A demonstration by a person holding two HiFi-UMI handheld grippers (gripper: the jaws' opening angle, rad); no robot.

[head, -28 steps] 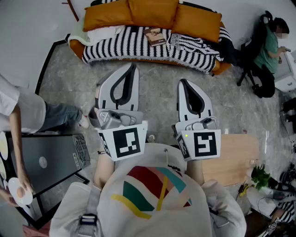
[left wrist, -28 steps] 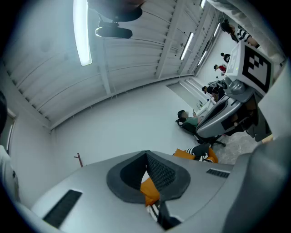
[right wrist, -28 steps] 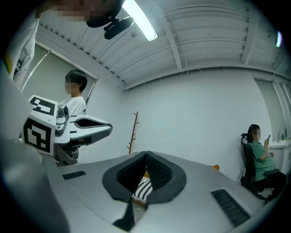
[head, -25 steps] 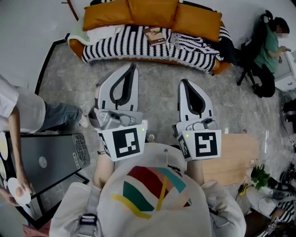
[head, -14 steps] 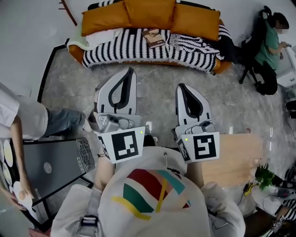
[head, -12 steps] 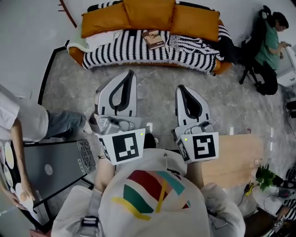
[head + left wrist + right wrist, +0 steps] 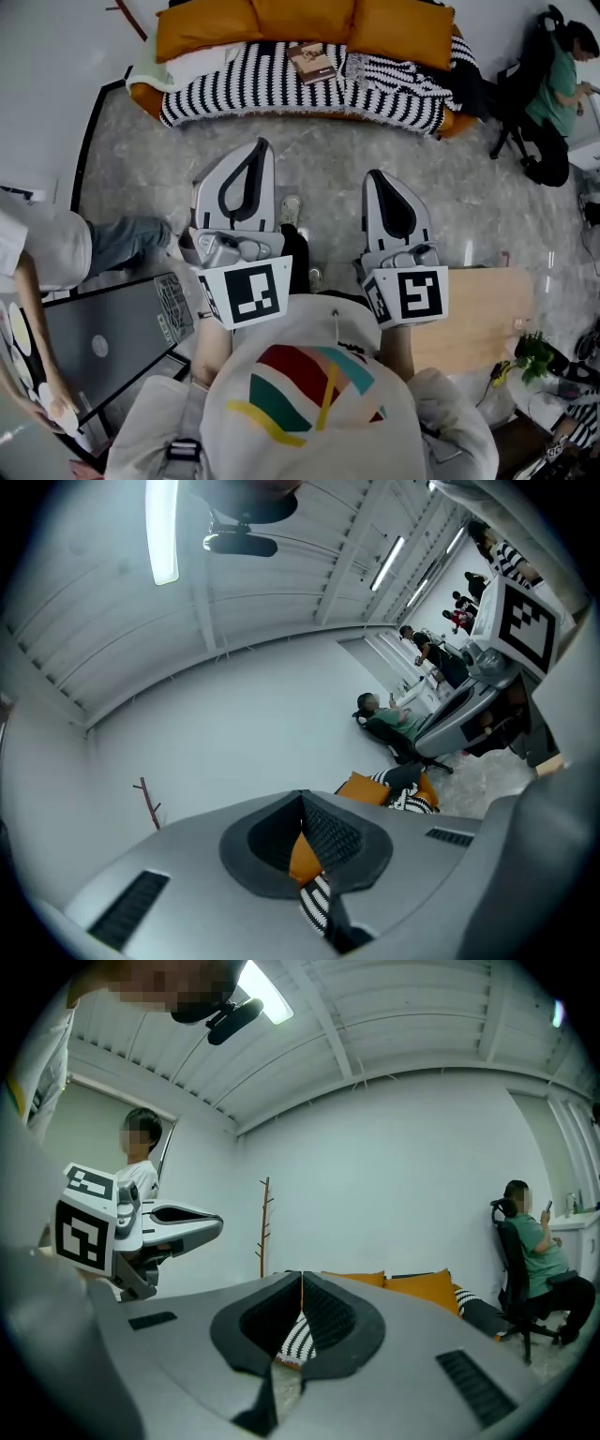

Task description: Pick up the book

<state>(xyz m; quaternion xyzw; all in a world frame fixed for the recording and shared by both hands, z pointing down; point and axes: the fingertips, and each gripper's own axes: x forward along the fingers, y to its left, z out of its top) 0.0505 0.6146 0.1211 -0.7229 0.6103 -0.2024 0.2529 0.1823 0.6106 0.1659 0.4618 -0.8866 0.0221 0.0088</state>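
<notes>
Lying on the striped sofa [image 7: 234, 86] at twelve o'clock in the head view, the book [image 7: 314, 62] carries cover print too small to read. Left claw [image 7: 260, 144] and right claw [image 7: 373, 174] are both closed, empty, and well apart from it.

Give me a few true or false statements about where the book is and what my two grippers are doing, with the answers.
1. The book lies on the striped blanket. True.
2. The left gripper holds the book. False: its jaws are shut on nothing, well short of the book.
3. The right gripper has its jaws together. True.
4. The cushions behind the book are blue. False: they are orange.
</notes>
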